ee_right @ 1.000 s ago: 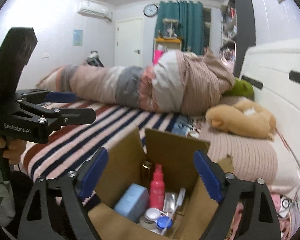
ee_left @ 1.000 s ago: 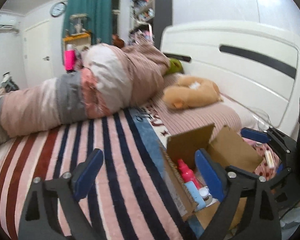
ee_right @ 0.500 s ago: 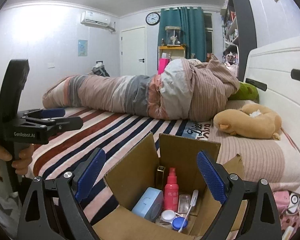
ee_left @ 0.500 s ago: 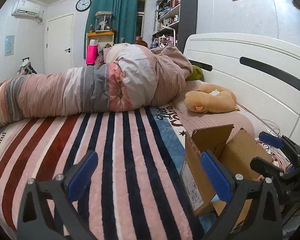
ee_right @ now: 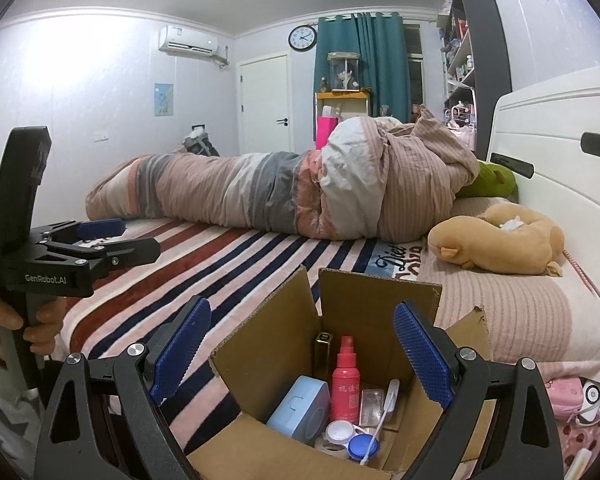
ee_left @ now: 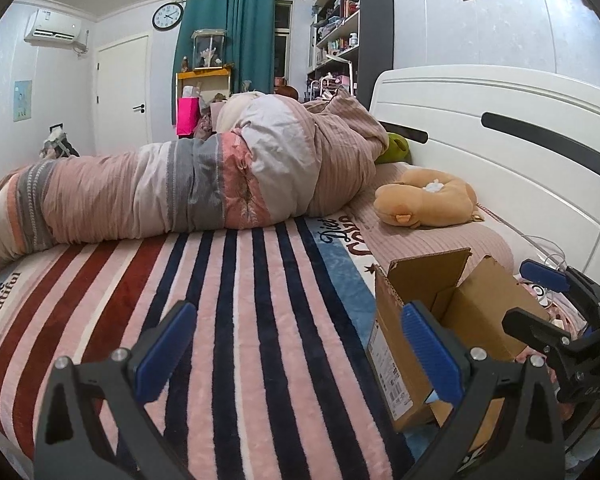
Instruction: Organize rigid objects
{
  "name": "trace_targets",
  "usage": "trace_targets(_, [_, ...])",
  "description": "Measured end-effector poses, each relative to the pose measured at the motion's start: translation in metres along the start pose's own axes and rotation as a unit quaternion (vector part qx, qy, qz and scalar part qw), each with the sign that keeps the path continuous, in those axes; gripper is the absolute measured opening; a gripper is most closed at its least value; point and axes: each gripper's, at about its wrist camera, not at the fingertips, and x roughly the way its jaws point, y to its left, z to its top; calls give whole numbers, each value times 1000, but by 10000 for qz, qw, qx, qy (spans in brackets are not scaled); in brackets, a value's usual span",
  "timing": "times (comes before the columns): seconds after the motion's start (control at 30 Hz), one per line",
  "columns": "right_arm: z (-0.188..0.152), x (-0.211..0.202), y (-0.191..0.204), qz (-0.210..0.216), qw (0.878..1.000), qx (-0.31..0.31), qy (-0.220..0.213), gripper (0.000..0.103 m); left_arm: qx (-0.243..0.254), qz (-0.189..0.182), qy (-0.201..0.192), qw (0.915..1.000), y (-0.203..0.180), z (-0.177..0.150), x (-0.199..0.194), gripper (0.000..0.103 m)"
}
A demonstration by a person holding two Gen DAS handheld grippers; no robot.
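Note:
An open cardboard box (ee_right: 364, 300) stands on the striped bed, and it also shows in the left wrist view (ee_left: 424, 292). Inside it I see a pink spray bottle (ee_right: 346, 380), a light blue case (ee_right: 300, 408), a gold tube (ee_right: 323, 348), a white stick (ee_right: 388, 400) and small round lids (ee_right: 356, 440). My right gripper (ee_right: 300, 352) is open and empty, held just above the box. My left gripper (ee_left: 296, 348) is open and empty over the striped blanket, left of the box; it also shows in the right wrist view (ee_right: 112, 236).
A rolled quilt (ee_left: 188, 188) lies across the far side of the bed. An orange plush toy (ee_left: 424, 200) rests on the pillow by the white headboard (ee_left: 500, 144). Pink small items (ee_right: 568, 396) sit right of the box. Striped blanket (ee_left: 220, 320) stretches left.
Both grippers have tilted up and drawn back, so the views show more of the room. The left gripper moved away from the box; its contents are out of its view now.

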Motion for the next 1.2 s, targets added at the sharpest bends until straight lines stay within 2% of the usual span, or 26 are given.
trace_targets(1.2, [1, 0, 2, 1, 10000, 4, -15, 92, 4, 139, -63, 9999, 7, -2, -3, 102])
